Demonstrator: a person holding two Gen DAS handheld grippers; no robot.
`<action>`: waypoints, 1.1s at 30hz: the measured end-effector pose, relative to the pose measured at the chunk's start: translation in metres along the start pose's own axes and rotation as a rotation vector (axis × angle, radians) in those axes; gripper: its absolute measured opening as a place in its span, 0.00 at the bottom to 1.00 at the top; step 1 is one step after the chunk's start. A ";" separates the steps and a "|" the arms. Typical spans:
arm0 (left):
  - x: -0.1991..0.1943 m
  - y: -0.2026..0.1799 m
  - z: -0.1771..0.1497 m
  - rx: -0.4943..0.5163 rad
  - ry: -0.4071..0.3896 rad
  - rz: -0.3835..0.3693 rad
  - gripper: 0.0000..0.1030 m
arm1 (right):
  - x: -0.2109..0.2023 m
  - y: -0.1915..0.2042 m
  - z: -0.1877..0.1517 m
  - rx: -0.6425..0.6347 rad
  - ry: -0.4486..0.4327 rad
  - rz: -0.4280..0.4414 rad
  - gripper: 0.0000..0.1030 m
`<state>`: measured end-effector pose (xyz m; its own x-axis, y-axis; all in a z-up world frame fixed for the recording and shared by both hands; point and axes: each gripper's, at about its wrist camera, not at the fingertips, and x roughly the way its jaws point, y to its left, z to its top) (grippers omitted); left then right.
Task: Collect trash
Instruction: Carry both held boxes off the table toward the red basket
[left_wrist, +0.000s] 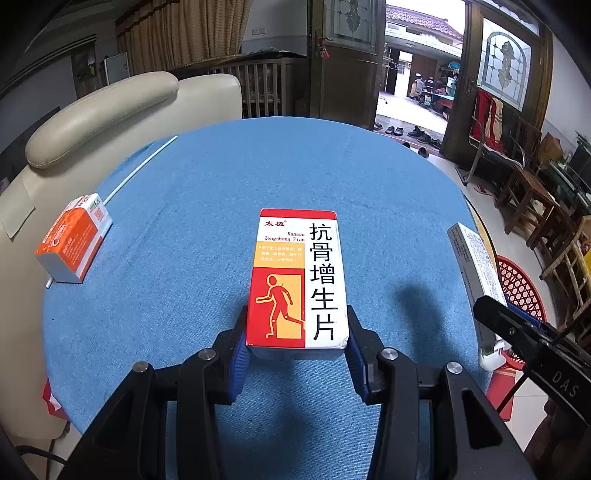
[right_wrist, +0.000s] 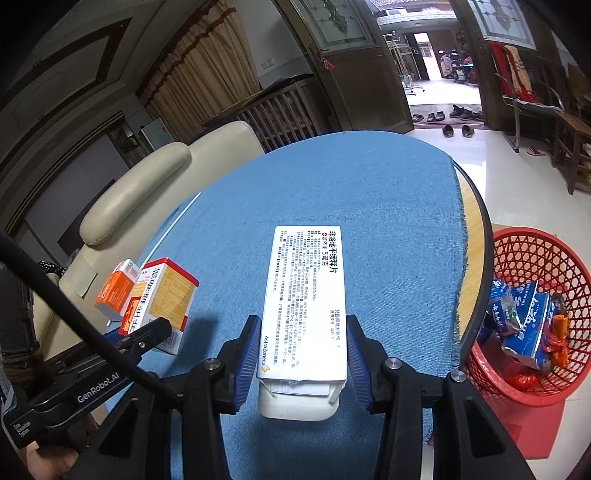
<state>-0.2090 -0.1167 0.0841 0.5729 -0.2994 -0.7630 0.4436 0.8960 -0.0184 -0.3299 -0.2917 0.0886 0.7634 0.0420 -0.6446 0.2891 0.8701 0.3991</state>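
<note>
Okay, my left gripper (left_wrist: 297, 343) clamps the red box (left_wrist: 297, 280), right gripper (right_wrist: 303, 350) the white box (right_wrist: 306, 306); overshooting the basket (right_wrist: 532, 240) rim risks a floor drop.

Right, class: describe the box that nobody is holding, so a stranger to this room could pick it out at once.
Start at the round table under the blue cloth, then go to its edge beside the cream sofa. There sits the small orange and white box, just in front of a thin white stick. Unlike the other two boxes, no fingers grip it.
</note>
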 end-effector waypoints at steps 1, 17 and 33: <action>0.000 -0.001 0.000 0.003 0.000 0.001 0.46 | 0.001 -0.001 0.001 0.001 -0.003 -0.001 0.46; 0.031 -0.019 0.011 0.059 0.057 -0.024 0.46 | -0.004 -0.018 0.000 0.029 -0.003 -0.020 0.46; 0.058 -0.033 0.017 0.092 0.113 -0.062 0.46 | 0.017 -0.032 0.011 0.062 0.034 -0.045 0.46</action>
<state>-0.1786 -0.1688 0.0510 0.4639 -0.3095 -0.8301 0.5400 0.8416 -0.0120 -0.3200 -0.3246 0.0725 0.7293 0.0212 -0.6839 0.3583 0.8397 0.4081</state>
